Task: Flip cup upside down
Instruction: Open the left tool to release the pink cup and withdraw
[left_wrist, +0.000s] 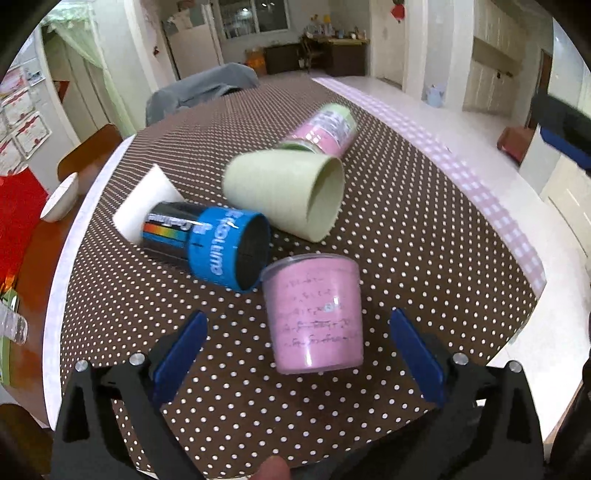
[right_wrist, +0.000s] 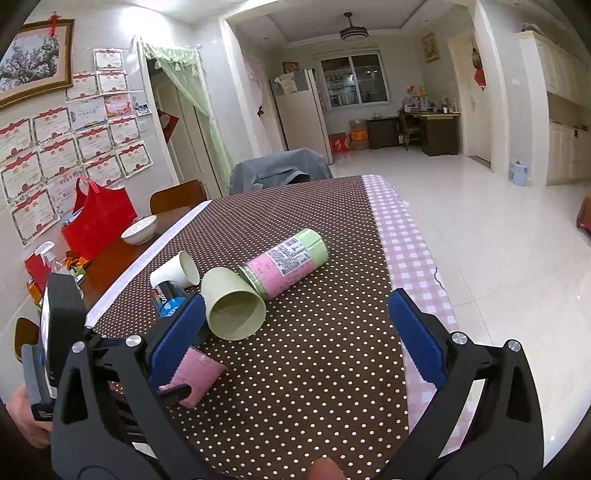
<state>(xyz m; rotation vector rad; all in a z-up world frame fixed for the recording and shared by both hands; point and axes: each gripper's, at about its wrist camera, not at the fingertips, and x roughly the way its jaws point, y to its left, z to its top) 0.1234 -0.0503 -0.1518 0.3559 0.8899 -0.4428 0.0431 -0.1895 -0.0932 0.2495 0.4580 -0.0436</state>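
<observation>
A pink translucent cup (left_wrist: 314, 314) stands on the dotted tablecloth (left_wrist: 406, 240), wider rim up, between the open fingers of my left gripper (left_wrist: 299, 350), which does not touch it. In the right wrist view the pink cup (right_wrist: 195, 373) shows partly behind the left finger. A pale green cup (left_wrist: 284, 194) (right_wrist: 231, 304) lies on its side. A blue-and-black cup (left_wrist: 210, 245) and a white cup (left_wrist: 147, 206) (right_wrist: 175, 271) also lie on their sides. My right gripper (right_wrist: 295, 332) is open and empty above the table's near end.
A pink-and-green can (left_wrist: 325, 129) (right_wrist: 284, 260) lies on its side behind the green cup. A white bowl (right_wrist: 139, 229) and red bag (right_wrist: 98, 221) are on the wooden table at left. Chairs stand at the far end. The table edge drops to the floor on the right.
</observation>
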